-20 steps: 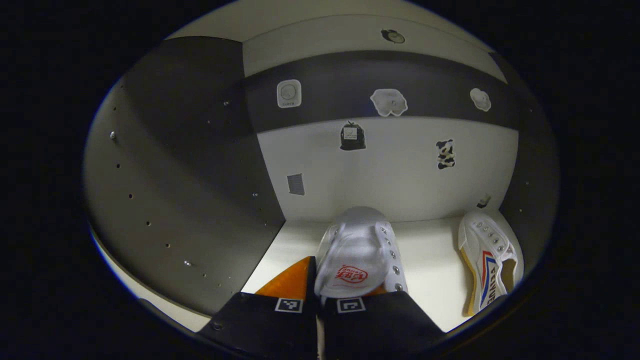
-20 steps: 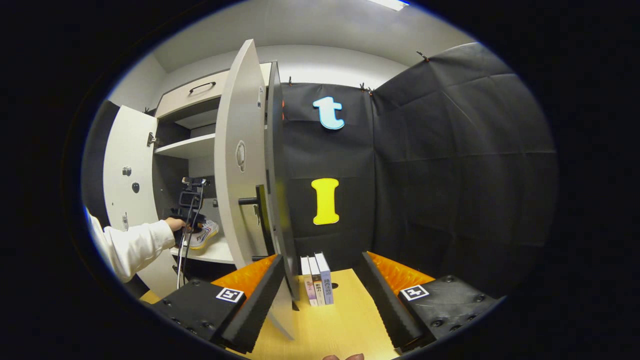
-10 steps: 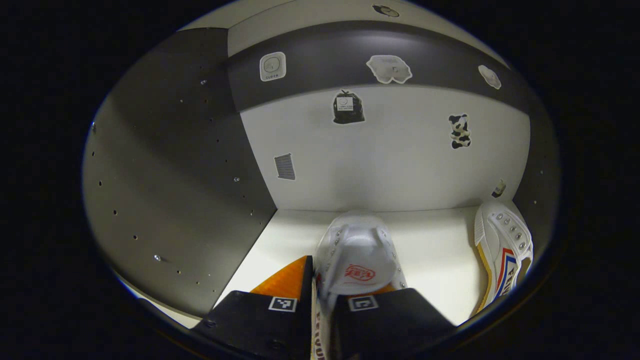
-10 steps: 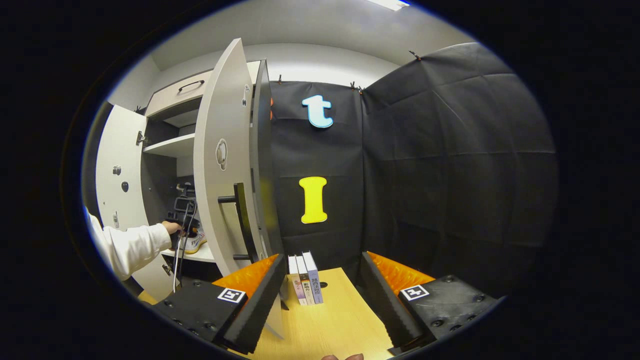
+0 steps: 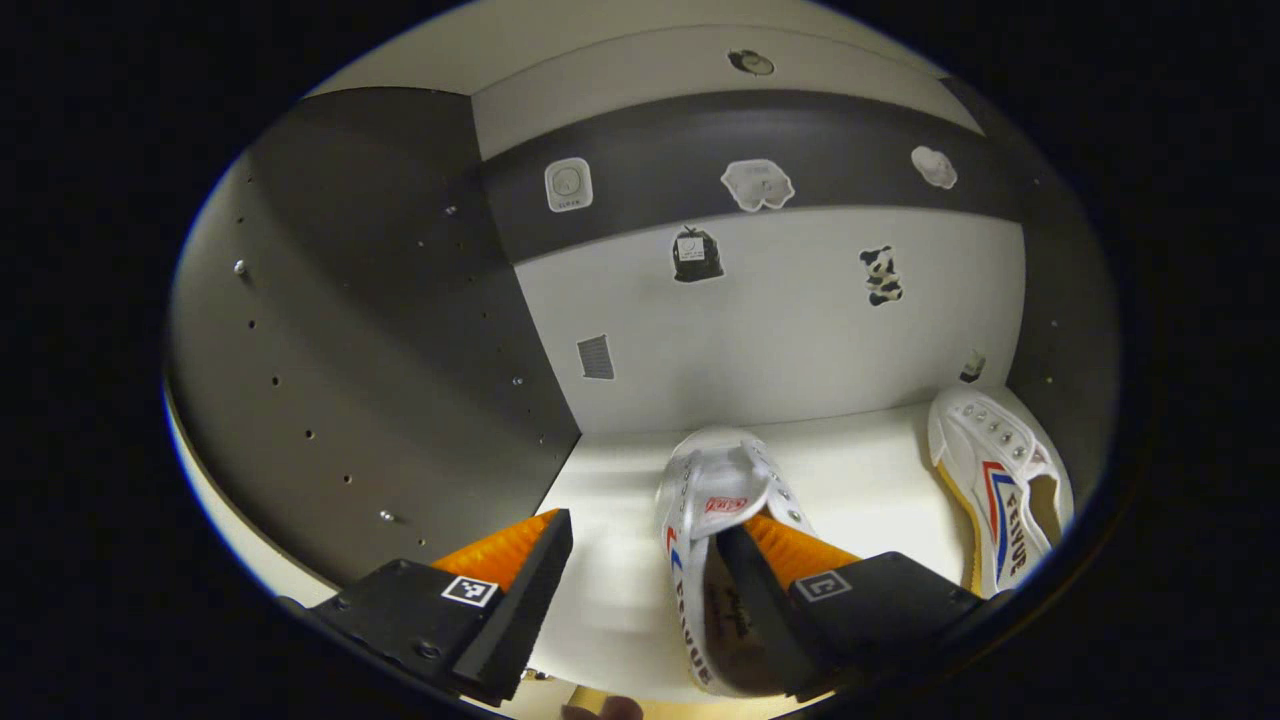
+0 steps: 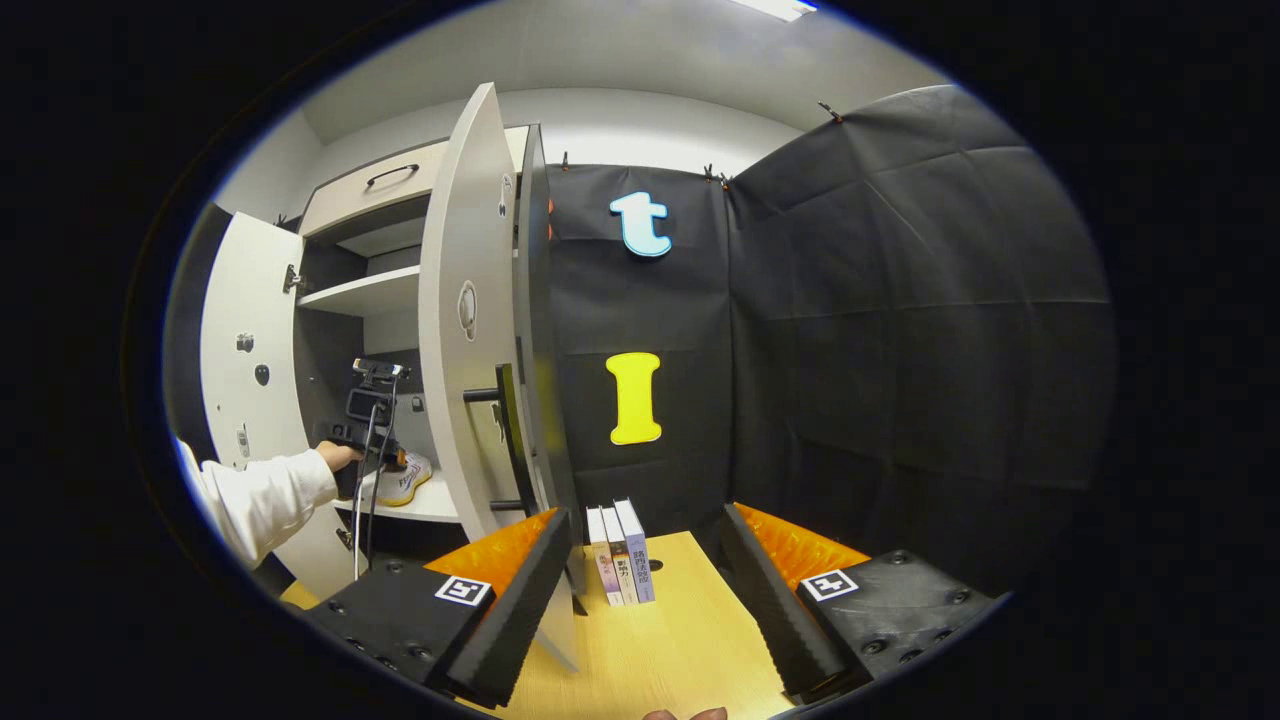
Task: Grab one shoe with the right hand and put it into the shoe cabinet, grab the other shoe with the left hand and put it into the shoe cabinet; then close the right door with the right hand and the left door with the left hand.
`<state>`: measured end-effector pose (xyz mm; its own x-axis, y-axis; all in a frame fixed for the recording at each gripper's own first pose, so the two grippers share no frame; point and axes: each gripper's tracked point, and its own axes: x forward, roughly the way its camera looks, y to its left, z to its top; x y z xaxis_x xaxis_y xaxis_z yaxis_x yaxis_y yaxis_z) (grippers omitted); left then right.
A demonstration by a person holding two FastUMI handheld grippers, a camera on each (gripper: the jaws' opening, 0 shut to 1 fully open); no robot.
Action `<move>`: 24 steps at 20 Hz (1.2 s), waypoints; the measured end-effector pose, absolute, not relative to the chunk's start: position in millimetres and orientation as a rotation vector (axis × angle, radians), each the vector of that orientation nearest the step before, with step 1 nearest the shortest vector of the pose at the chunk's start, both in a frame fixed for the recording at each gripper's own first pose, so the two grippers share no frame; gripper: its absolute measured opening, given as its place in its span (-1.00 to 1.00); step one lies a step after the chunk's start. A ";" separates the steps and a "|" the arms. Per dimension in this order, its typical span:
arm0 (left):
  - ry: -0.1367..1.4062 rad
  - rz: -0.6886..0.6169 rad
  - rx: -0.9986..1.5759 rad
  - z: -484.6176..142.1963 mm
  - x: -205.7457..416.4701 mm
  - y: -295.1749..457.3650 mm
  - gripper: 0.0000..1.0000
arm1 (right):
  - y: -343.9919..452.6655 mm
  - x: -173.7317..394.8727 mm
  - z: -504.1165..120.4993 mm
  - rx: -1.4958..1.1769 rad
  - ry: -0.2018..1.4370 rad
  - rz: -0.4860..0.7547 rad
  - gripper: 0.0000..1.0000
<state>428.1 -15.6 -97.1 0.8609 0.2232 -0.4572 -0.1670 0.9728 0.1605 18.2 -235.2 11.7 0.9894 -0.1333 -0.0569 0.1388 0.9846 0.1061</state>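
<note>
In the left gripper view, my left gripper (image 5: 640,530) is open inside the shoe cabinet. A white shoe (image 5: 705,495) with red and blue side marks rests on the pale shelf (image 5: 610,600), toe toward the back wall. The gripper's right finger (image 5: 765,575) reaches into the shoe's opening, and the left finger stands apart from it. The other white shoe (image 5: 990,475) lies at the shelf's right end. In the right gripper view, my right gripper (image 6: 645,515) is open and holds nothing, just right of the open right door (image 6: 465,330) with its dark handle (image 6: 505,430).
The left door (image 6: 235,350) stands open. A sleeved hand (image 6: 270,490) holds the left gripper (image 6: 365,430) at the shelf. Three books (image 6: 620,555) stand on the wooden table (image 6: 670,650) ahead of my right gripper. Another shelf (image 6: 365,295) sits higher up.
My left gripper has opened and let go of the shoe, which now rests on the shelf. It has drawn back a little. The right gripper has only shifted slightly.
</note>
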 end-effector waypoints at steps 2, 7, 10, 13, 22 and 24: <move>0.452 0.181 0.115 -84.3 410.3 -20.6 0.92 | -232.3 13.9 14.2 0.106 0.045 -0.136 0.93; 0.366 0.110 0.052 -54.3 357.1 -35.5 0.92 | -222.2 8.6 17.4 0.097 0.045 -0.117 0.93; 0.288 0.076 0.038 -24.5 319.0 -41.6 0.92 | -216.2 11.8 21.2 0.093 0.041 -0.104 0.93; 0.214 0.048 0.014 3.1 274.1 -47.1 0.92 | -211.4 17.8 21.5 0.099 0.044 -0.088 0.92; 0.077 -0.015 -0.050 41.7 155.8 -60.9 0.92 | -216.6 53.4 32.0 0.108 0.030 -0.076 0.93; 0.068 -0.009 -0.054 39.4 136.6 -59.1 0.92 | -219.1 65.3 29.6 0.098 0.033 -0.076 0.84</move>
<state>136.6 -59.1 39.4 0.9976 -0.0104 -0.0679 0.0067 0.9985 -0.0539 65.3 -219.1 29.6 0.9966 -0.0743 -0.0368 0.0775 0.9923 0.0962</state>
